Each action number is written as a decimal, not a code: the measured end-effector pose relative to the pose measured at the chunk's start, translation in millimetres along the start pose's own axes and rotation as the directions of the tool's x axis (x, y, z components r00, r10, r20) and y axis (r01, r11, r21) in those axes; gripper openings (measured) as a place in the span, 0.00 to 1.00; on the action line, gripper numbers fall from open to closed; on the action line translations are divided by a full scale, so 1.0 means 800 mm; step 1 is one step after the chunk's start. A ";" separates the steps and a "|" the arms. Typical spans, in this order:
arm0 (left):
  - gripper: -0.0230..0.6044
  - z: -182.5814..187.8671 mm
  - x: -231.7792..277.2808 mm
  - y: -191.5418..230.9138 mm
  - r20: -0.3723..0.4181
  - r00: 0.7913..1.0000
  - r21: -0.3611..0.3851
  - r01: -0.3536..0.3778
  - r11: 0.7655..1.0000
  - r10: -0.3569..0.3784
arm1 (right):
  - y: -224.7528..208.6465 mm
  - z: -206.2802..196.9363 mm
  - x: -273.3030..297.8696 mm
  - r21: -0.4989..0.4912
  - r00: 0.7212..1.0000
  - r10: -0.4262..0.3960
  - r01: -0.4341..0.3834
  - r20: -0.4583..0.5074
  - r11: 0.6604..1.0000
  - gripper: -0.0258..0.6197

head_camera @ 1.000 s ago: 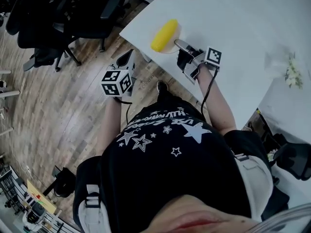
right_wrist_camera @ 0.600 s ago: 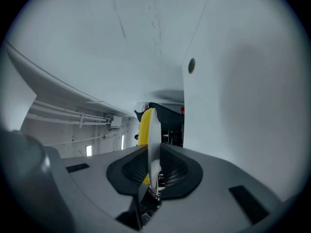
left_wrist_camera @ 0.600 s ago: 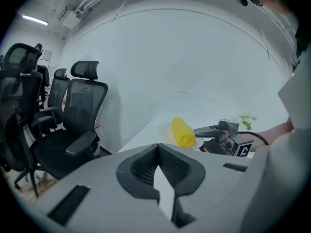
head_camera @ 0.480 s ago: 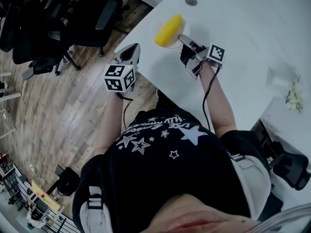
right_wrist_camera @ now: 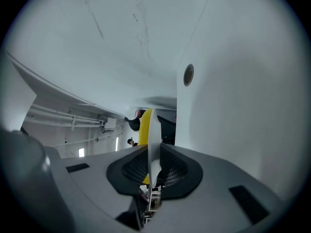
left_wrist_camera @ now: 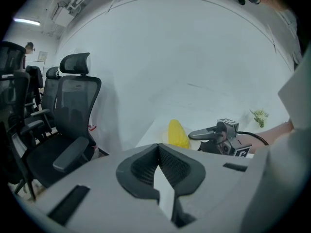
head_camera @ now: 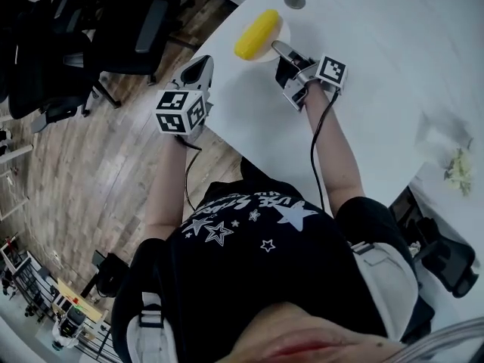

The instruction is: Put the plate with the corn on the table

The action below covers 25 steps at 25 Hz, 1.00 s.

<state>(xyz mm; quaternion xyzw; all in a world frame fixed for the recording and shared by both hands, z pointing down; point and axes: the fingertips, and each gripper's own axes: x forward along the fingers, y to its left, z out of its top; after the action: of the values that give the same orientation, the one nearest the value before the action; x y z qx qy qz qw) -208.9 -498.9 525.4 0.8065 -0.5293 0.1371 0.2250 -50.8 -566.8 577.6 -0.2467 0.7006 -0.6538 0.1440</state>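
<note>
Right tool (head_camera: 281, 51) is clamped on the near rim of the plate (head_camera: 277, 29), with the rim showing edge-on between its jaws in the right gripper view. Left tool (head_camera: 198, 70) has its jaws together on nothing. Change over the last second: both tools are further forward. The plate with the corn (head_camera: 255, 34) was hanging at the desk (head_camera: 363, 66) edge. It now sits well over the desk's near corner, close to the round cable hole (head_camera: 294, 1). The left tool was over the wood floor (head_camera: 91, 165) and is now at the desk's edge, just left of the plate. For the task this means the carry looks nearly done. Whether the plate already rests on the desk I cannot tell; it looks just above it, so lowering and letting go are probably what remains. Counts: one plate, one corn cob lying on it, two tools, one desk, one cable hole, one green sprig (head_camera: 457, 165) far right. Dark office chairs (head_camera: 113, 36) stand upper left, several of them, but they overlap too much for a firm number.
</note>
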 end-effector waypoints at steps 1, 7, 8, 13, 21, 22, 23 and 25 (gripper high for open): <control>0.05 0.001 0.007 0.001 -0.002 1.000 -0.002 0.001 1.000 -0.001 | -0.003 0.005 0.004 -0.002 1.000 -0.004 0.004 -0.002 1.000 0.11; 0.05 0.002 0.041 0.016 -0.014 1.000 -0.023 -0.008 1.000 0.008 | -0.023 0.034 0.021 -0.023 0.999 -0.032 0.032 -0.008 0.999 0.11; 0.05 0.002 0.047 0.019 -0.018 1.000 -0.026 -0.009 1.000 0.008 | -0.027 0.038 0.025 -0.023 0.999 -0.037 0.037 -0.006 0.999 0.11; 0.05 0.003 0.071 0.020 -0.027 1.000 -0.036 -0.007 0.999 0.006 | -0.039 0.055 0.040 -0.004 0.998 -0.062 0.062 0.006 0.998 0.10; 0.05 -0.010 0.084 0.016 -0.052 0.999 -0.051 -0.010 0.999 0.008 | -0.054 0.064 0.052 0.051 0.995 -0.093 0.091 0.042 0.995 0.10; 0.05 -0.010 0.084 0.014 -0.054 0.999 -0.048 -0.008 0.999 0.005 | -0.055 0.065 0.052 0.052 0.994 -0.099 0.096 0.044 0.994 0.10; 0.05 -0.011 0.084 0.012 -0.056 0.998 -0.046 -0.005 0.999 0.003 | -0.057 0.065 0.051 0.054 0.993 -0.104 0.102 0.047 0.993 0.10; 0.05 -0.011 0.085 0.008 -0.056 0.998 -0.047 -0.001 0.999 -0.001 | -0.058 0.066 0.050 0.063 0.992 -0.113 0.110 0.053 0.992 0.10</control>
<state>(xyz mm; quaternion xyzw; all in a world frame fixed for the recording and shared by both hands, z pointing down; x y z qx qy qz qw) -187.3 -550.1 565.4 0.7968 -0.5258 0.1475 0.2586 -49.5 -633.6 623.0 -0.2997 0.6615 -0.6742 0.1344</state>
